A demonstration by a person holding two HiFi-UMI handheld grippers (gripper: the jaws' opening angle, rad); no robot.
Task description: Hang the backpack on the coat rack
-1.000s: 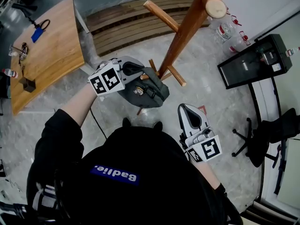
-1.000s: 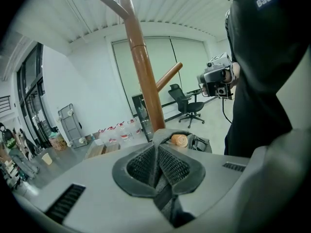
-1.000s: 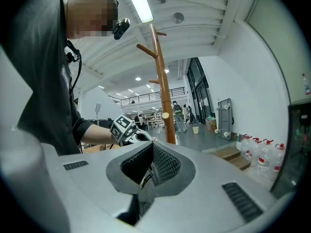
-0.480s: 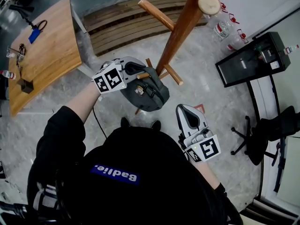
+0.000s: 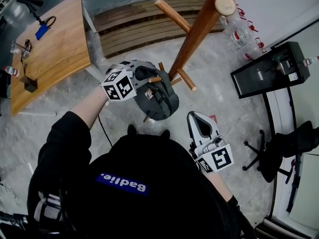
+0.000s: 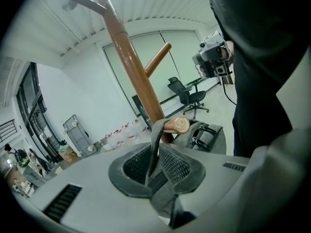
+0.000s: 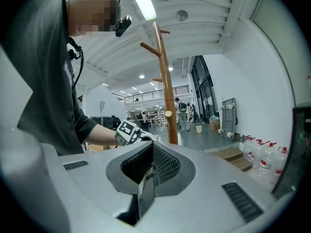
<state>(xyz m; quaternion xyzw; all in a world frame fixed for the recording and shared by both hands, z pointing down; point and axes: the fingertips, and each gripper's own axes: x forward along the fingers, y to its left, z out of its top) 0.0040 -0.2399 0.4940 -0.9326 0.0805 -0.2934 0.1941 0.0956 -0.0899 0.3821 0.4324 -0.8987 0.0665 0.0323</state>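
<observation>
My left gripper (image 6: 154,169) is clamped on the backpack's (image 5: 160,101) grey strap (image 6: 154,142), which runs up over a coat rack (image 5: 197,34) peg (image 6: 176,125) just ahead of my fingertips. My right gripper (image 5: 198,124), jaws pressed together on nothing, hovers well apart.

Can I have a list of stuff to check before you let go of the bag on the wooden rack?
1. Left gripper shut on the strap: ok.
2. Strap passes over the peg: ok.
3. Strap well back from the peg's tip: not ok, it sits near the tip.
4. Backpack weight resting on the peg: cannot tell.
5. Right gripper shut, empty, away from the backpack: ok.
</observation>
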